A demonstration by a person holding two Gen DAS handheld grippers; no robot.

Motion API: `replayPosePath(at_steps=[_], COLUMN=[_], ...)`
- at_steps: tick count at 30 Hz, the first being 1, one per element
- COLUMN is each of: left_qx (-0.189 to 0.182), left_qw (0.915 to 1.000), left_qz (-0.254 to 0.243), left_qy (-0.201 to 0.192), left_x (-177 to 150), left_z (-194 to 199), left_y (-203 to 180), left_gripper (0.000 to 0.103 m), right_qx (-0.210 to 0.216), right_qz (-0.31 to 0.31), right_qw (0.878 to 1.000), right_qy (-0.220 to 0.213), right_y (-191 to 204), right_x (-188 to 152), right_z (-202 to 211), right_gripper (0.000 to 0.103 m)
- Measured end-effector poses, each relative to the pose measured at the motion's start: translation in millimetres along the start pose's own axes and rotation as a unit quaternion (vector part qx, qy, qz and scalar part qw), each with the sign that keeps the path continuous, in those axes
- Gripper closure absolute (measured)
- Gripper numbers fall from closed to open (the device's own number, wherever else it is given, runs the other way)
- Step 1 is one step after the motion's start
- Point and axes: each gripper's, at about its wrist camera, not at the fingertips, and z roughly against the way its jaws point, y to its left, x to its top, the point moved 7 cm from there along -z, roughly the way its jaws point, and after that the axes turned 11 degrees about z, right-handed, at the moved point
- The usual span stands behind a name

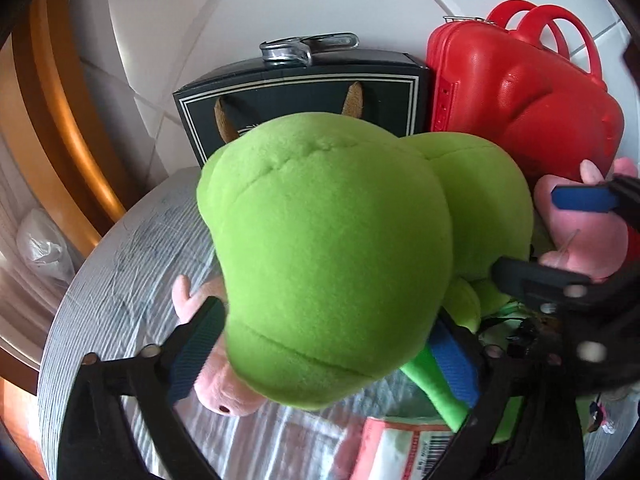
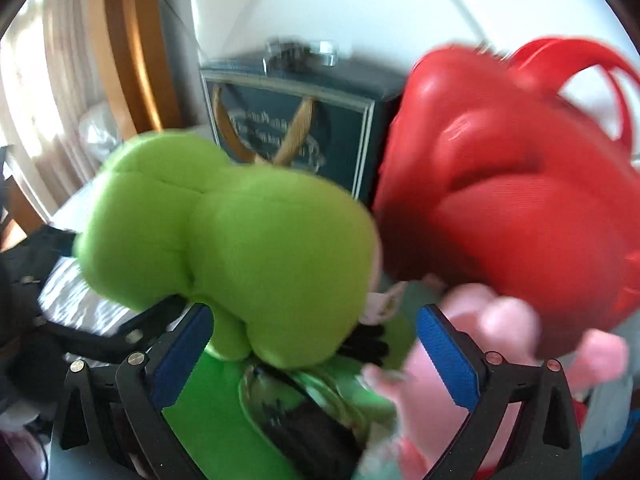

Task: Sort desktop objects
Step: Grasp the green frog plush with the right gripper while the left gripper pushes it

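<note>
Between the left gripper (image 1: 324,356) pads: green plush toy (image 1: 332,248), lifted over the grey table (image 1: 120,248), jaws seemingly closed on its lower body, though the bulk hides contact. Right gripper (image 2: 316,360): jaws wide, holding nothing; pink plush (image 2: 452,360) just beside. Handling: grip firm, carry clear of red case (image 1: 520,92) and dark box (image 1: 304,92)

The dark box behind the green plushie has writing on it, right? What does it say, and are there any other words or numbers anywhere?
Dark box: pale curly lettering on its front, too blurred to read; the green plush toy hides it in the left wrist view.
Red-and-white packet: a barcode with tiny print beside it, too small to read.
Red case: no words visible.
</note>
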Motion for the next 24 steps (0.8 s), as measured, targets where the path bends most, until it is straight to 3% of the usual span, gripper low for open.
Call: replayPosePath(at_steps=[14, 18, 20, 21, 22, 23, 24], left_qx=[-0.026, -0.02, -0.03, -0.036, -0.041, -0.041, -0.042], left_qw=[0.9945, 0.9923, 0.991, 0.9914, 0.9923, 0.9927, 0.9928], left_qz=[-0.101, -0.122, -0.13, -0.125, -0.117, -0.114, -0.113], left_qy=[-0.005, 0.008, 0.011, 0.008, 0.004, 0.001, -0.001], left_x=[52.3, 54.2, 51.5, 51.0, 51.6, 51.2, 50.1], left_z=[-59.4, -72.9, -74.5, -73.0, -71.5, -71.0, -70.1], left_y=[-21.7, -16.7, -17.7, -17.7, -17.0, -16.1, -15.1], left_gripper=[0.006, 0.007, 0.03, 0.033, 0.037, 0.039, 0.039], right_qx=[-0.037, -0.017, -0.023, -0.024, -0.017, 0.01, 0.004], right_qz=[-0.065, -0.089, -0.088, -0.086, -0.082, -0.081, -0.083], right_qw=[0.997, 0.995, 0.995, 0.996, 0.996, 0.997, 0.997], right_qy=[0.02, 0.04, 0.034, 0.03, 0.019, 0.002, -0.006], right_y=[-38.3, -39.4, -37.8, -36.2, -31.8, -23.4, -21.9], right_x=[27.6, 26.4, 28.4, 29.6, 31.7, 33.7, 33.6], right_z=[-56.4, -72.1, -78.1, -78.5, -77.6, -75.8, -73.3], right_gripper=[0.0, 0.0, 0.0, 0.006, 0.041, 0.046, 0.046])
